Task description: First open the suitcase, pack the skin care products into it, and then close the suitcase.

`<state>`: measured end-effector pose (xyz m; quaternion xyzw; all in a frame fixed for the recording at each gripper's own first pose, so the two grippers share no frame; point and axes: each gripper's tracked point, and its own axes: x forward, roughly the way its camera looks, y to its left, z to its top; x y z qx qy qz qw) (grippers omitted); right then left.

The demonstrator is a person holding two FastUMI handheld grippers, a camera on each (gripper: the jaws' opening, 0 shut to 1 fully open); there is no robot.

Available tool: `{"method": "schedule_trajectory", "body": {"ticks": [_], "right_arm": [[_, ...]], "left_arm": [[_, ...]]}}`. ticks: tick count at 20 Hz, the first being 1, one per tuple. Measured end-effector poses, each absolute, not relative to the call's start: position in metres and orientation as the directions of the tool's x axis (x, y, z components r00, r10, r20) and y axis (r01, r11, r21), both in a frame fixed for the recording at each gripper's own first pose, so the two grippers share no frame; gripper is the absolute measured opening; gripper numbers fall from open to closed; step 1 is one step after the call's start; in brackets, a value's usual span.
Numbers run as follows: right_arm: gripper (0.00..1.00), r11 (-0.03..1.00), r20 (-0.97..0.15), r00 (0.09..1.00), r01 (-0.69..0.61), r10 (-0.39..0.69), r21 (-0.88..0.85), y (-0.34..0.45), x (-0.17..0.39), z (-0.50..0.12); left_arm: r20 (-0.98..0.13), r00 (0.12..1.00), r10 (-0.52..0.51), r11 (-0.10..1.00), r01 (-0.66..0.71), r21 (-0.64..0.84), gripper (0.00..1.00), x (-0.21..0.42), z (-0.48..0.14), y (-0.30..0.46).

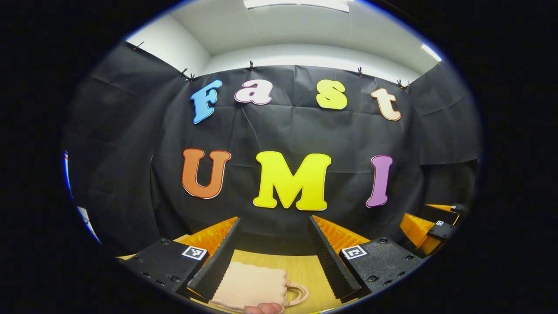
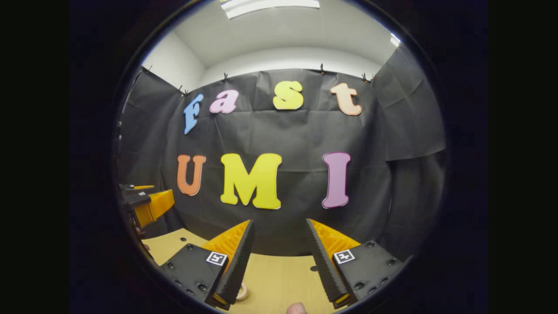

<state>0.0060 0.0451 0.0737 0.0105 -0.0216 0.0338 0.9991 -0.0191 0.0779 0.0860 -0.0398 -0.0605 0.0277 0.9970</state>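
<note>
A small pale pink suitcase (image 1: 255, 283) with a ribbed shell lies shut on the wooden table (image 1: 301, 266), low in the left gripper view, its loop handle (image 1: 301, 293) pointing right. My left gripper (image 1: 274, 220) hovers above it, open, with nothing between the fingers. A person's fingertip (image 1: 261, 308) shows at the case's near edge. My right gripper (image 2: 279, 221) is open over bare table (image 2: 279, 279). A pale ring-shaped piece (image 2: 241, 291) peeks out beside its left finger; I cannot tell what it is. The two grippers hang side by side: right gripper (image 1: 429, 226), left gripper (image 2: 150, 203).
The black cloth wall (image 1: 305, 131) closes off the table's far edge close ahead. A fingertip (image 2: 296, 308) shows at the bottom of the right gripper view. Small holes (image 2: 310, 268) dot the tabletop.
</note>
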Motion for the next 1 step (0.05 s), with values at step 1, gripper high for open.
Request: {"method": "schedule_trajectory", "body": {"ticks": [1], "right_arm": [[0.70,0.997,0.049,0.997,-0.068,0.066,0.028,0.0460,0.0050,0.0759]], "left_arm": [[0.126,0.990,0.059,0.996,-0.049,-0.078,0.96,-0.0180,0.0894,0.0780]]}}
